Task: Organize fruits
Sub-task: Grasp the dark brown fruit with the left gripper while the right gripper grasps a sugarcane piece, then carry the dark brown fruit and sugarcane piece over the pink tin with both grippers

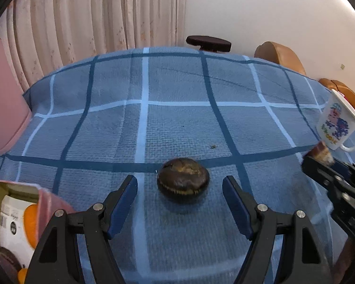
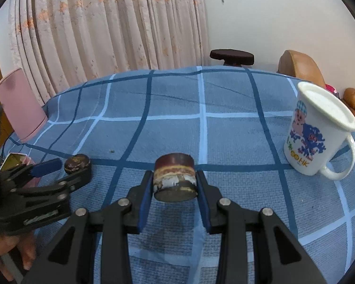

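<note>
gripping a short brown cylinder piece (image 2: 174, 179) in the right gripper (image 2: 175, 184), pads pressing flat on its two sides, piece hanging just clear of the blue checked table cloth (image 2: 236, 137) near the table's near edge. looking stiff and light, rind peeling and flaky on the side wall, so likely crumbling or shedding if squeezed harder; holding across the side walls at mid height seems right, avoiding the peeling patch.

hovering the left gripper (image 1: 179, 203) with jaws spread wide, nothing between the pads. sitting just ahead of the fingertips, centred on the gap but not yet inside it: a round dark fruit (image 1: 183, 181), flattened dome shape, split seam around its lower rim. resting on the cloth near the middle of the table's near half, well apart from the far edge.

judging the fruit as light, hard-shelled, maybe brittle along that seam; rounded top probably slipping out of a high pinch. taking it low across the widest part, pads either side of the seam, looking safest. needing a short push forward and down before closing.

standing toward the table's right edge, beside the right gripper: a white printed mug (image 2: 317, 137), upright. showing at the table's near left corner: an open pink box (image 1: 19, 215) with something orange inside, possibly the drop spot, cannot tell.
</note>
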Available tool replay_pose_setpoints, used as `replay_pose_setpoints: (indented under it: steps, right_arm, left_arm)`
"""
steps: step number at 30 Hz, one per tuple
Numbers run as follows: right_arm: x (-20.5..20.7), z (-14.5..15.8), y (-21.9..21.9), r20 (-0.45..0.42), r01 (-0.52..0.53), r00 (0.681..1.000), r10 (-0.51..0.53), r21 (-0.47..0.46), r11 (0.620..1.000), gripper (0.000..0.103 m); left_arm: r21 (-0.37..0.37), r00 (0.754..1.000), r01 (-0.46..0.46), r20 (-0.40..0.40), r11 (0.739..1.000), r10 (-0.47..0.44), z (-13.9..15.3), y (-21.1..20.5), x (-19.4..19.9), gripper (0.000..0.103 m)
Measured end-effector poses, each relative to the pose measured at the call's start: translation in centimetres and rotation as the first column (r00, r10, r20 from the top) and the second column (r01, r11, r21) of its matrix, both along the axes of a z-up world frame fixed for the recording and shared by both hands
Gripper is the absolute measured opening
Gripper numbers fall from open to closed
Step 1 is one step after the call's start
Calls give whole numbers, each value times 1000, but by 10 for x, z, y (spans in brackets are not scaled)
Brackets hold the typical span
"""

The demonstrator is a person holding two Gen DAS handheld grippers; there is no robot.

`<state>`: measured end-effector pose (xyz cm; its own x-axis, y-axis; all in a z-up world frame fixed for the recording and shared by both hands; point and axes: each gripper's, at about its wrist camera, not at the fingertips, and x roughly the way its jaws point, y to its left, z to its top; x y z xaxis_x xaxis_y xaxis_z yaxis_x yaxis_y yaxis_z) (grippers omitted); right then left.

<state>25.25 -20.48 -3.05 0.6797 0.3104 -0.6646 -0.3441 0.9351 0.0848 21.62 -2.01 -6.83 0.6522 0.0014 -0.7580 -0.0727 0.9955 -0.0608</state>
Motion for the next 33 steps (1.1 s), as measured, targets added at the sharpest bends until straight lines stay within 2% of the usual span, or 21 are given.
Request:
replay_pose_setpoints:
  steps: [1, 2, 3, 7, 13, 21, 33]
  right_arm:
    - [0, 0, 1, 3, -4, 1000, 4, 1, 1000, 38]
    - [-1, 0, 1, 6, -6, 1000, 6, -1, 1000, 38]
    - [-1, 1, 1, 10, -8, 1000, 8, 0, 1000, 38]
    - [-9, 5, 1, 48, -27, 998, 27, 0, 1000, 38]
    - [-19, 11, 3, 100, -51, 994, 50, 14, 999, 38]
    - [-30, 16, 6, 151, -80, 986, 75, 30, 996, 38]
    - [-46, 23, 7, 230, -95, 969, 87, 25, 995, 38]
  left_arm:
    - [-22, 1000, 2, -10, 1000, -2, -2, 2, 3, 62]
    - [-28, 1000, 1, -8, 1000, -1, -2, 3, 4, 58]
    - [-37, 1000, 18, -5, 999, -18, -1, 3, 5, 46]
    - [-43, 999, 40, 5, 998, -39, 0, 0, 0, 45]
    - [-15, 995, 66, 80, 998, -65, 12, -7, -18, 45]
    - [14, 985, 65, 159, 998, -67, 22, -9, -35, 45]
    - [26, 970, 46, 236, 999, -51, 30, -8, -51, 45]
